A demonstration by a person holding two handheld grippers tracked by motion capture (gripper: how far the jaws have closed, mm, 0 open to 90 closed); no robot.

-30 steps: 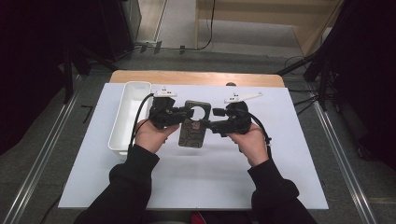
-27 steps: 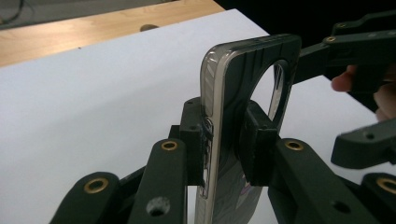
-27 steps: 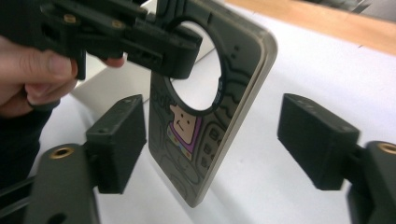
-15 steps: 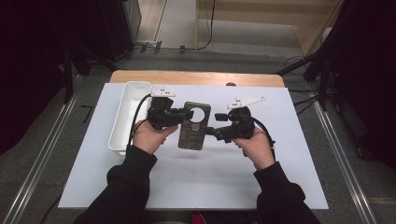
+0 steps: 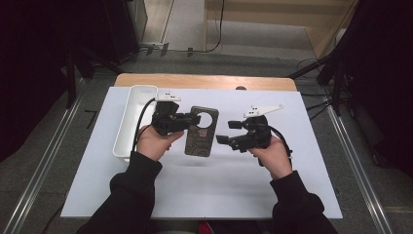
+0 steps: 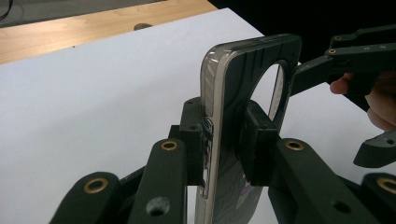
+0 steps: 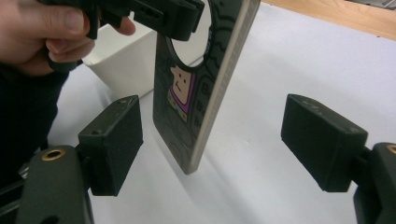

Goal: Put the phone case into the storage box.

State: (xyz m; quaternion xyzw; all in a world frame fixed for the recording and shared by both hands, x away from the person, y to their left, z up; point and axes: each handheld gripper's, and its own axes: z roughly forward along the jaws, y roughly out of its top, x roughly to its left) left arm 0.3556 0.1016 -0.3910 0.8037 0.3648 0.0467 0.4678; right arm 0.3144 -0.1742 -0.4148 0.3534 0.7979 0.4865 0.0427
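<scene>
Dark and patterned, the phone case (image 5: 200,130) was held up above the white sheet (image 5: 292,190) that covered the wooden table (image 5: 204,80). It had a big round hole near its top end. In the right gripper view, a little cartoon face on a purple patch showed on the phone case (image 7: 187,93), and its pale side edge pointed down at the sheet.

The left gripper (image 5: 182,119) had the case. Its two black jaws were squeezed on the case near the round hole, one pad on each flat side. In the left gripper view the case (image 6: 233,116) stood up on its edge between the pads.

The right gripper (image 5: 225,132) was just beside the case, on the other side from the left one. Its jaws had just been opening, and they stood wide apart. In the right gripper view the case hung in the space between the two pads, closer to the one at the left of that view, and neither pad touched it.

A long white tray (image 5: 130,122) sat on the sheet by the person's left hand (image 5: 155,142). The person's right hand (image 5: 272,157) held its gripper a little way above the sheet. Both sleeves were dark.
</scene>
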